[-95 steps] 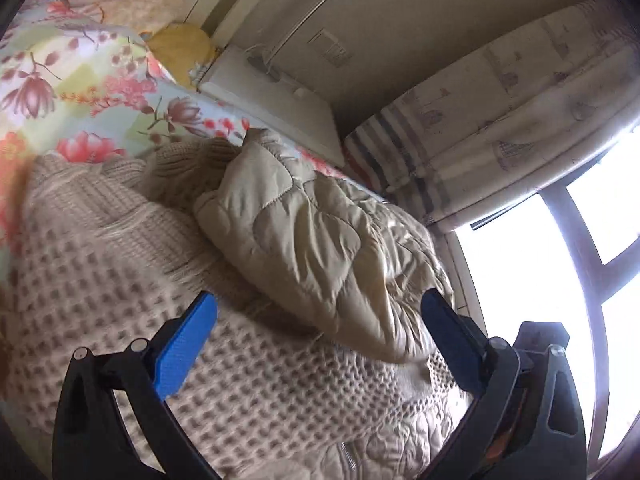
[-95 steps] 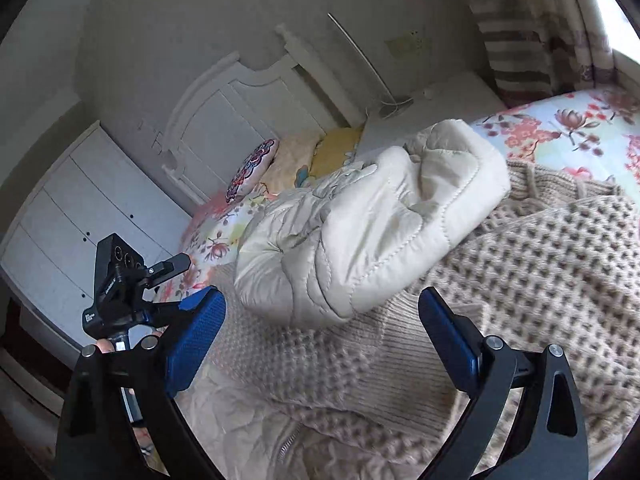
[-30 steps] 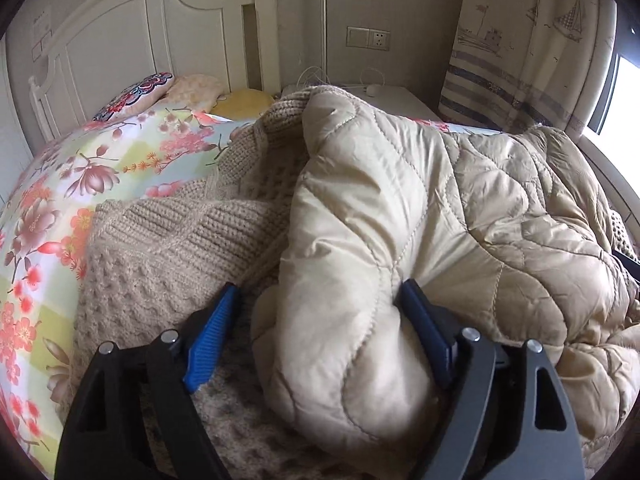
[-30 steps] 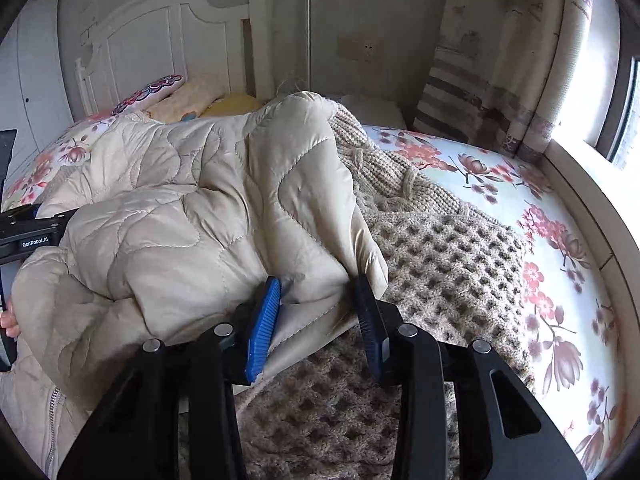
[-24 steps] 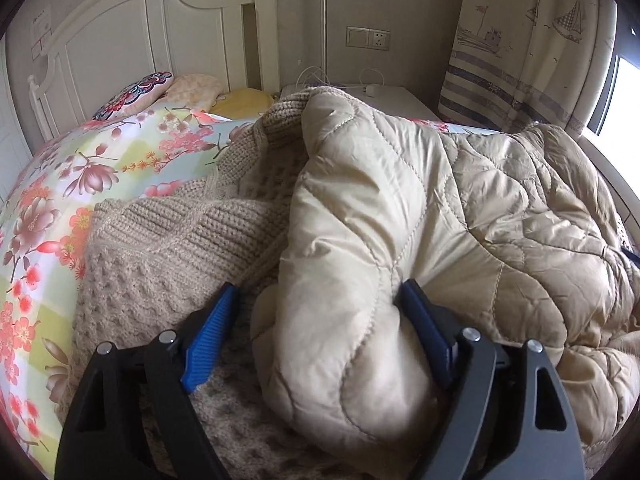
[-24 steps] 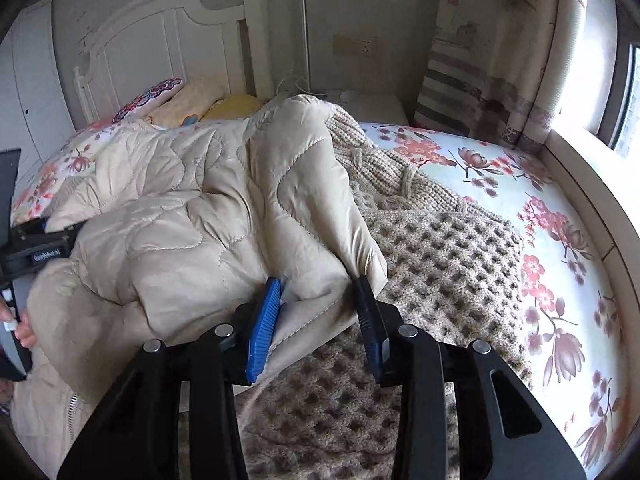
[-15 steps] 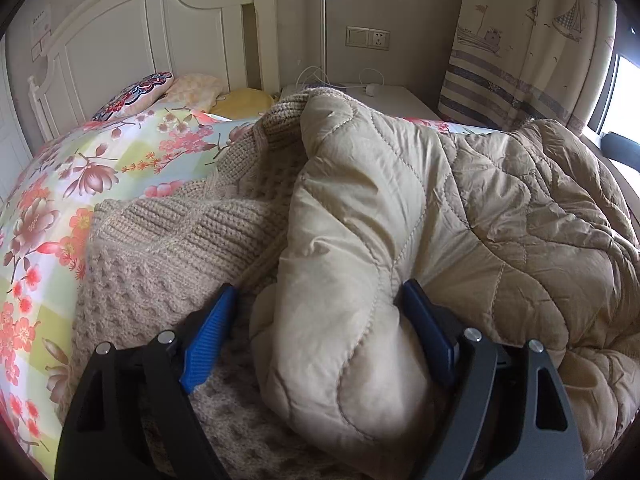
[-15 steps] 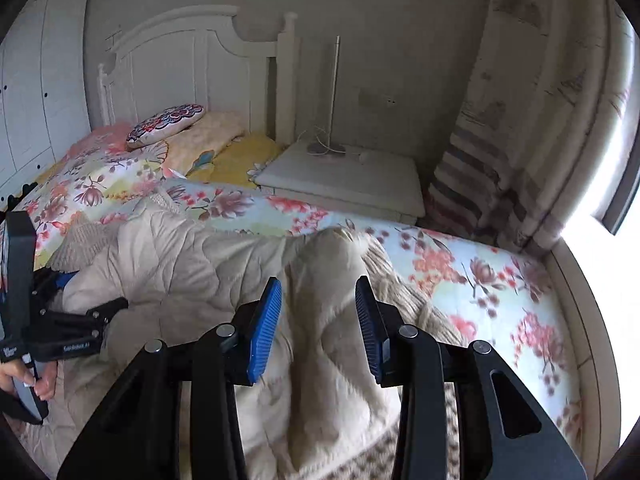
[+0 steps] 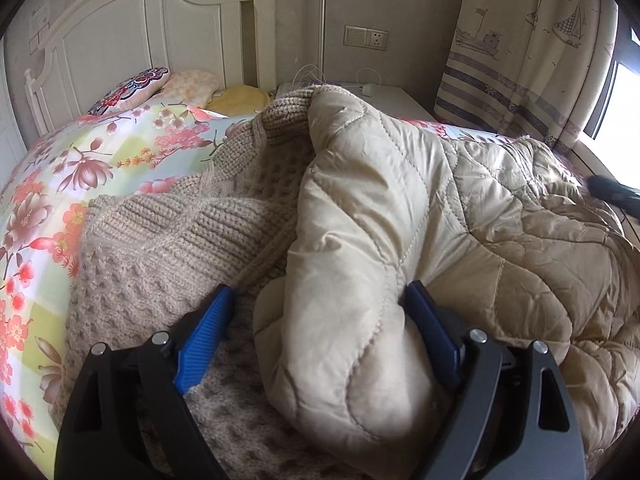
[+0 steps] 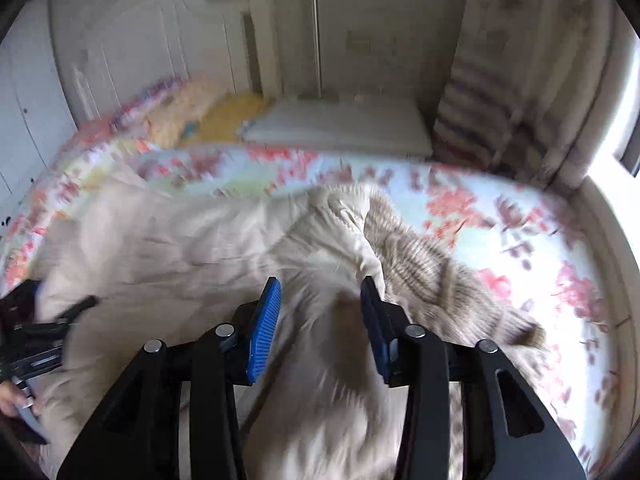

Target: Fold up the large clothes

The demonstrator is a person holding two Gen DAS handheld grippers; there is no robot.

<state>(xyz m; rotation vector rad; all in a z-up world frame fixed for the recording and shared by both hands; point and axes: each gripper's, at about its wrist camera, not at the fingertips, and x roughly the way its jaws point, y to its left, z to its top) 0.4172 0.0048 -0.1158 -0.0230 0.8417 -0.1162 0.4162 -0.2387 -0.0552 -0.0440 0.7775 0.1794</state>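
Note:
A beige quilted jacket lies bunched on a tan knitted sweater spread over the bed. My left gripper straddles a thick fold of the jacket. Its jaws are opening: the right pad touches the fold and the left pad stands clear of it. In the blurred right wrist view, my right gripper hangs over the jacket beside the sweater. Its jaws are opening too, with loose jacket cloth lying between them, unpinched. The left gripper shows at the left edge, held by a hand.
The floral bedsheet covers the bed, with pillows against the white headboard. A white nightstand stands behind the bed. A striped curtain and a bright window are at the right. White cupboards stand at the left.
My right gripper has risen and drawn back from the jacket edge it pinched, and its jaws have spread. The left gripper has stayed on the fold, its jaws slightly wider.

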